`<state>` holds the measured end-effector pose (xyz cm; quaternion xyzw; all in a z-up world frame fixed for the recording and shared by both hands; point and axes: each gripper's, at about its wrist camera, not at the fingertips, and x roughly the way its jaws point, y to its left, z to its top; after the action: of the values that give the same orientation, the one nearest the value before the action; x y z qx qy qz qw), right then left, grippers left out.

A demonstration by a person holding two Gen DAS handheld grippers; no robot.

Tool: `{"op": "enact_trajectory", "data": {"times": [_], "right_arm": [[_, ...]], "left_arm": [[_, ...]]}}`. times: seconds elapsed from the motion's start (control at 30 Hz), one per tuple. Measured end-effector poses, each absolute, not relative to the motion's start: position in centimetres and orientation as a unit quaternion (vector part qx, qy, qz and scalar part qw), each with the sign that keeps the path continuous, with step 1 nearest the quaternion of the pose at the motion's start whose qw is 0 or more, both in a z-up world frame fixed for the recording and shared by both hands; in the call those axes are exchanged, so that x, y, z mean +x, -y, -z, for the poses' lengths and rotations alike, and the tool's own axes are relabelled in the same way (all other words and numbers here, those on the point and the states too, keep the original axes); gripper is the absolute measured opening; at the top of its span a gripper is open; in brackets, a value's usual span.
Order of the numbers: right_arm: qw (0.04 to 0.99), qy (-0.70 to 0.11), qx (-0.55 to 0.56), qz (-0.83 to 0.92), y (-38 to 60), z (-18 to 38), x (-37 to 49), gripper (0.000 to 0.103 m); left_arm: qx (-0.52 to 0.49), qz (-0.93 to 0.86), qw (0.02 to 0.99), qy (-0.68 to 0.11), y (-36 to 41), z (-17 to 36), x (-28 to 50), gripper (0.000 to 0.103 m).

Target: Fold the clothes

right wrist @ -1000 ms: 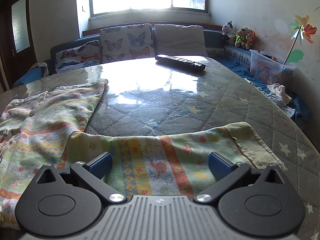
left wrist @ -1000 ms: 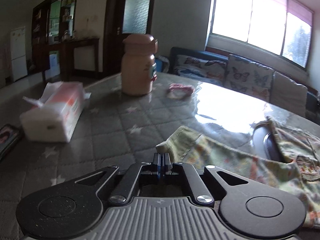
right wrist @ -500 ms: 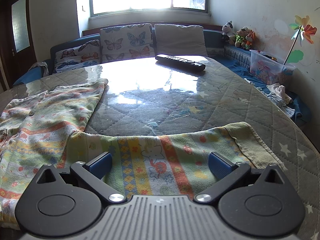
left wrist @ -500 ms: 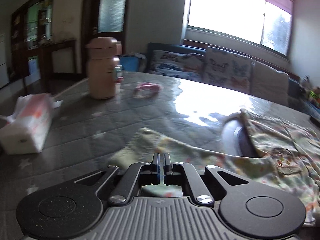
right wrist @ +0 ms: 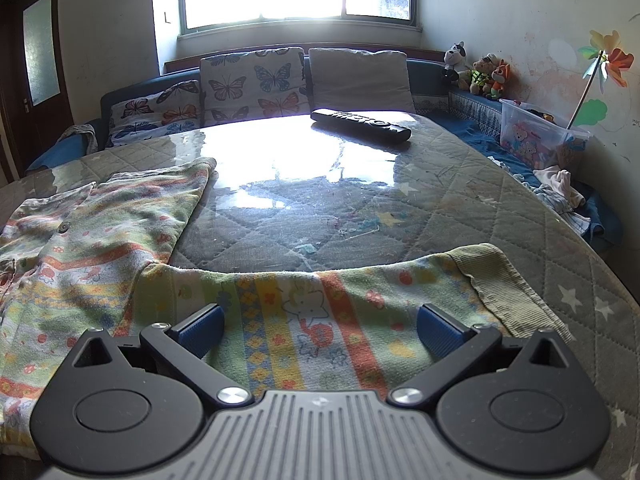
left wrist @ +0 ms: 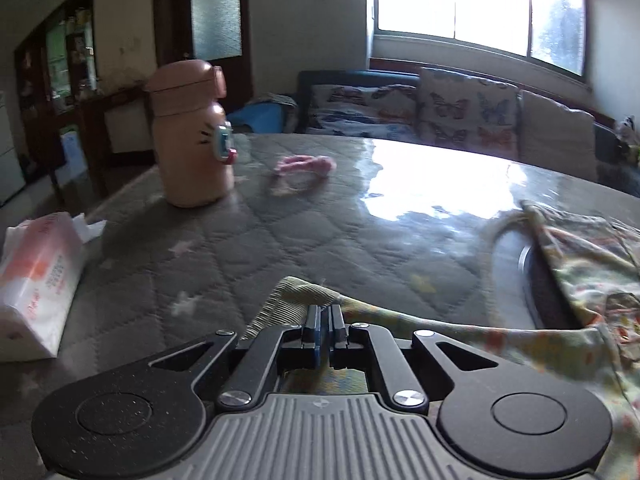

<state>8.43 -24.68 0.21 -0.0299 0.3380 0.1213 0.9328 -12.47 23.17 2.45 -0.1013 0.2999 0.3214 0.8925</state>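
The left tool [left wrist: 323, 320] is clamped on the ribbed cuff [left wrist: 286, 300] of a patterned child's garment [right wrist: 120, 240] spread on the quilted tabletop [right wrist: 460, 196]. The right tool [right wrist: 320, 326] stands wide open over the other sleeve [right wrist: 320, 304]. A remote [right wrist: 360, 125] lies at twelve o'clock.

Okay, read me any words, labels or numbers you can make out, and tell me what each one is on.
None reads clearly.
Tissue pack: red print on its side, too blurred.
Remote control: pale markings along its top, too small.
Pink bottle: small tag, no legible text.
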Motion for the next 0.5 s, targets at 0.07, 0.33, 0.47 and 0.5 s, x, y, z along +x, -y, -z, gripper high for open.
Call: {"op": "enact_trajectory", "data": {"times": [0.07, 0.33, 0.47, 0.5], "right_arm": [[0.933, -0.338, -0.030, -0.121, 24.7, -0.2, 8.4, 0.103], [0.933, -0.338, -0.030, -0.122, 24.7, -0.2, 8.4, 0.103], [0.933, -0.338, -0.030, -0.122, 24.7, -0.2, 8.4, 0.103], [0.933, -0.338, -0.030, -0.122, 24.7, -0.2, 8.4, 0.103]], "left_arm": [[-0.094, -0.330, 0.890, -0.301, -23.1, -2.4, -12.5, 0.003], [-0.070, -0.334, 0.888, -0.308, -22.8, -2.6, -12.5, 0.003], [-0.071, -0.333, 0.890, -0.304, -22.2, -3.3, -12.8, 0.013], [-0.068, -0.331, 0.892, -0.300, -21.8, -3.7, -13.0, 0.019]]}}
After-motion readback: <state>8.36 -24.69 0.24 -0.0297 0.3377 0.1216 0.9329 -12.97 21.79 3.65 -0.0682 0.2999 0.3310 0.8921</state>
